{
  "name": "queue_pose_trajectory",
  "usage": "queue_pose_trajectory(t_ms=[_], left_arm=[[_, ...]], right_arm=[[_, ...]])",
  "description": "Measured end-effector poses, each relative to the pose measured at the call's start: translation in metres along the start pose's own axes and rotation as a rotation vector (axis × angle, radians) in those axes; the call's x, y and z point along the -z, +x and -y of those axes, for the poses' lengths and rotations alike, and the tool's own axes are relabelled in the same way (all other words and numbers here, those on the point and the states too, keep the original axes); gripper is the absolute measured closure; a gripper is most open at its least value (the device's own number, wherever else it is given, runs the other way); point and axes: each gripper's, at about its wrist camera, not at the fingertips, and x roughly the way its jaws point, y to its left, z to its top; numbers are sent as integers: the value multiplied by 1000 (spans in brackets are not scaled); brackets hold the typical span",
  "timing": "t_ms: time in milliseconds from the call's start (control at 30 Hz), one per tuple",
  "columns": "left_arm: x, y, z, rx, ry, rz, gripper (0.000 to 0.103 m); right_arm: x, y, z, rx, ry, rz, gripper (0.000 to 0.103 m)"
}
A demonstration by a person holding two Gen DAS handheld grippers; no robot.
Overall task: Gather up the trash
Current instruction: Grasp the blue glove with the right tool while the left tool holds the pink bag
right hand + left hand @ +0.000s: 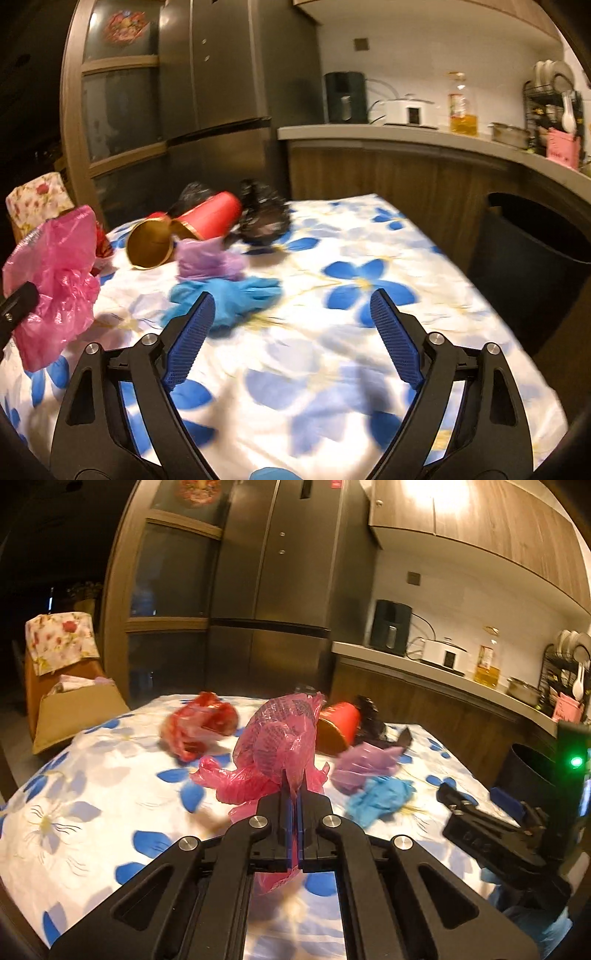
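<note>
My left gripper point(294, 794) is shut on a crumpled pink plastic bag point(280, 746), held up above the flowered tablecloth point(92, 797); the same pink bag point(55, 280) shows at the left of the right wrist view. My right gripper point(291, 302) stands open over the cloth with nothing between its blue pads point(192, 332), just right of a blue glove point(229, 295). Behind the glove lie a purple bag point(207, 260), a red and gold tube point(192, 229) on its side and a black bag point(264, 214). A red bag point(201, 725) lies at the far left, with the blue glove point(380, 799) and purple bag point(364, 768) to its right.
A dark trash bin point(535, 266) stands on the floor right of the table, below the kitchen counter point(424, 138). A cardboard box point(74, 712) and a chair with a flowered cover point(59, 638) sit beyond the table's left side. A tall fridge point(280, 572) stands behind.
</note>
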Motion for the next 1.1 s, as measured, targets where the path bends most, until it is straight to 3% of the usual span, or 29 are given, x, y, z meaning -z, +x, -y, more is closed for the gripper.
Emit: queue_pose_trajectory(t_ms=[367,467,500,633,733,1100], left_arm=[[-5,0,-24,-50,-22,6,102],[-5,2,-24,-52,-18,4,102],[-6,2,-24,-52,-16,3,102],[-7,4,-24,-51,-14,-2,102],[-8,2,-20,-46,-5,2,102],[-11,-3,16,21,28,10,102]], right_arm=[[1,48,-35,-69,-14,-115,45],[5,58,-37,-77,-19,-149,60],[6,60,-38,-85,-20,-158,70],[6,53,-37,-109,-16,-142,90],[3,38,-31,-116,-7,-106,96],[-8,-25,7,-99,-3,-1,98]])
